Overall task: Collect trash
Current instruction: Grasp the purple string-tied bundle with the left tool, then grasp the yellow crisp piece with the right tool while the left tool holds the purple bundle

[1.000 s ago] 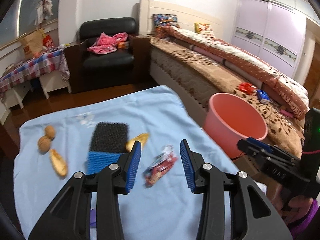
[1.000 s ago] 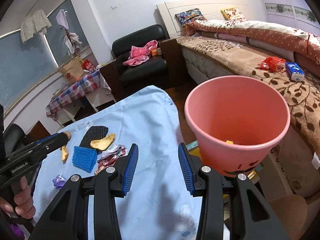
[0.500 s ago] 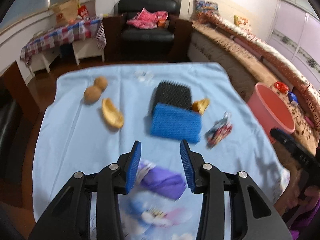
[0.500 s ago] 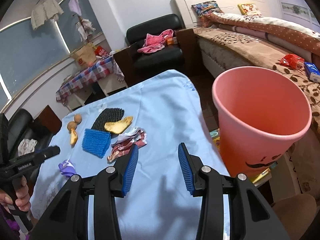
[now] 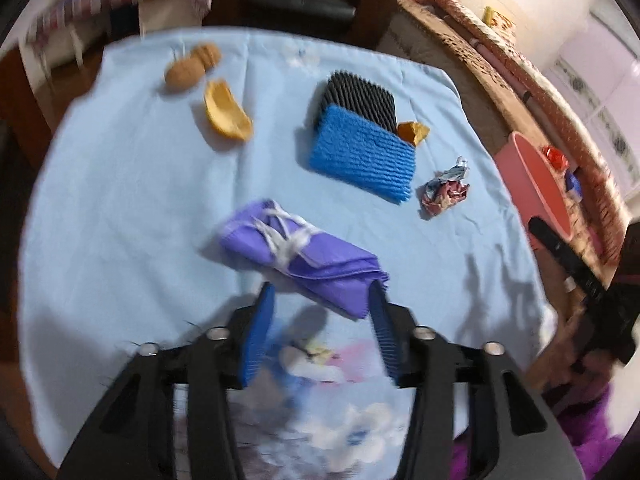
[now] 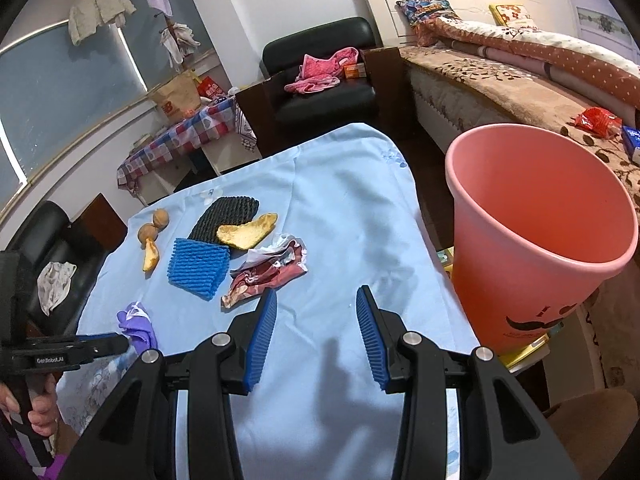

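- Left gripper (image 5: 320,300): jaws spread apart, released, poised over the near part of the table (image 5: 120,220); the near end of the purple mask (image 5: 304,256), a folded purple bundle with white straps, lies between its fingertips, not clamped.
- Right gripper (image 6: 316,312): jaws spread, grasping nothing, above the table's right edge.
- Pink bucket (image 6: 540,240): stands off the right edge of the table, beside the bed (image 6: 520,92).
- Crumpled wrapper (image 5: 446,192): lies near the table's right edge, just beside the blue foam net (image 5: 362,158).
- Black foam net (image 5: 360,96): partly under the blue one, toward the far edge.
- Peel pieces: one (image 5: 226,112) near two walnuts (image 5: 192,66) at the far left corner; another (image 5: 412,132) touching the nets.
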Available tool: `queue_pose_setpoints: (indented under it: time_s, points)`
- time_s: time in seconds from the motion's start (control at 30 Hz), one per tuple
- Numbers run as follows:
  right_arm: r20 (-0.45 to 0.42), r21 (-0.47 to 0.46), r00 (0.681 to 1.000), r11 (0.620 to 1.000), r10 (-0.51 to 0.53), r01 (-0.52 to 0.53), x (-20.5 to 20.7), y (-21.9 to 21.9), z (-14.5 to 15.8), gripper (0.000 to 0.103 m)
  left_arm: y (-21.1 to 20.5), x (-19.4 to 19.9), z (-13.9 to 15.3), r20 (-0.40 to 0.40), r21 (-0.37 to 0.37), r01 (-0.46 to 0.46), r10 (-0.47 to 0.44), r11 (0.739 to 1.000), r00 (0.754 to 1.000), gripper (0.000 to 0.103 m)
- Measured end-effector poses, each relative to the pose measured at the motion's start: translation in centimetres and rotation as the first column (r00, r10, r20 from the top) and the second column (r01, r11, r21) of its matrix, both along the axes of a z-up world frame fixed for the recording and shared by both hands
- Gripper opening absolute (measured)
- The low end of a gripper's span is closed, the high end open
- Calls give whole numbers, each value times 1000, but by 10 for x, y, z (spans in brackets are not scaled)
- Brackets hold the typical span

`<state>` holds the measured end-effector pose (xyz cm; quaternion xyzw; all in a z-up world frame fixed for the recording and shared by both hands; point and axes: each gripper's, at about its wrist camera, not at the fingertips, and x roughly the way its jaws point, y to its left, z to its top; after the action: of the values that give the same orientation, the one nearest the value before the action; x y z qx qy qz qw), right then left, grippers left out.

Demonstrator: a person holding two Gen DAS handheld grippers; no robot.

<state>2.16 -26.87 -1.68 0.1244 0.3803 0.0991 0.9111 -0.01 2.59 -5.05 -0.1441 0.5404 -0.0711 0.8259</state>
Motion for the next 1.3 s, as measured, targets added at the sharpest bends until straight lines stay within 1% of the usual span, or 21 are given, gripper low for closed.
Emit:
queue_pose_setpoints:
  time_s: [0.03,0.1,0.2,0.3,0.43,0.53,0.57,0.63,0.77,0.93,1.0,1.07,1.2,1.3]
  points:
    - [1,-1,1000,1000,0,0,0,0,0,41,0,3,-3,-15,-19,-16,16,1000,1000,53]
    - [3,-3,1000,1000,-6,6,-1,-2,1,41,0,7,-5,-31,-33,-48,47,998,998,54]
    - [-2,4,1000,1000,-16,16,-1,-5,-1,41,1,15,-3,-33,-56,-96,94,994,995,54]
    - [-2,5,1000,1000,-16,16,-1,-6,0,41,2,24,1,-24,-53,-139,138,989,990,54]
    - [-2,0,1000,1000,-8,8,-1,-4,-1,41,-2,34,2,-17,14,-177,177,984,984,54]
    - [-5,-4,1000,1000,-5,5,0,-4,-2,41,-7,35,1,-3,67,-151,152,986,988,54]
    - [-6,-4,1000,1000,-6,6,0,-4,-2,41,-13,35,-1,4,116,-134,135,984,991,54]
    - [-12,-5,1000,1000,-7,7,1,-4,-4,41,-16,33,-5,14,181,-118,117,976,993,54]
    - [-17,-11,1000,1000,0,0,3,-1,-4,41,-12,28,-8,47,222,-123,116,967,992,54]
    - [-26,-14,999,1000,24,-24,5,8,-5,41,-1,23,-5,84,198,-145,131,969,988,53]
    - [-34,-7,999,999,38,-38,7,12,-6,41,0,21,-3,97,185,-142,126,972,987,42]
    - [-47,14,997,998,56,-55,9,15,-7,41,1,18,0,115,173,-137,118,975,986,35]
    - [-56,46,995,996,84,-82,14,23,-5,41,-2,10,10,186,181,-124,90,976,978,33]
    - [-43,66,991,991,123,-120,18,32,0,42,0,7,15,218,160,-112,75,981,973,33]
